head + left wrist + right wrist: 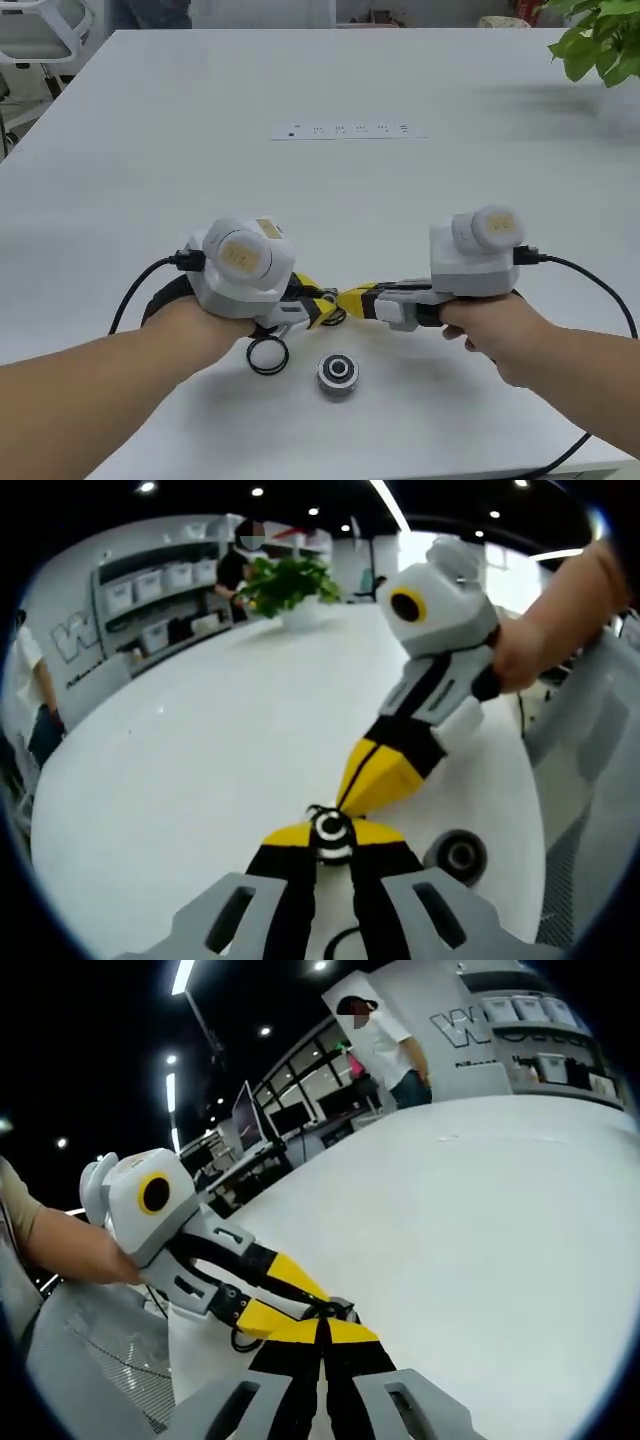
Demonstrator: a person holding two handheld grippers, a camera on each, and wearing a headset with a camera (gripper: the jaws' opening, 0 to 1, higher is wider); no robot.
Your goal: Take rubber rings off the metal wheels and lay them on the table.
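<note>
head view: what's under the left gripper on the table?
A black rubber ring lies flat just beneath the left gripper, which grips a small wheel. Another metal wheel sits right of the ring. The gripper body covers the table farther under.

Left hand [205, 322]: wrapped round its gripper's body, forearm reaching in from the lower left.
Left gripper [322, 308]: held low, pointing right, jaws clamped on a small metal wheel [330, 832].
Right hand [495, 325]: gripping from underneath, forearm coming in from the lower right.
Right gripper [350, 298]: level, pointing left, jaws pressed together.
Tips: the two grippers meet nose to nose, yellow ends touching.
</note>
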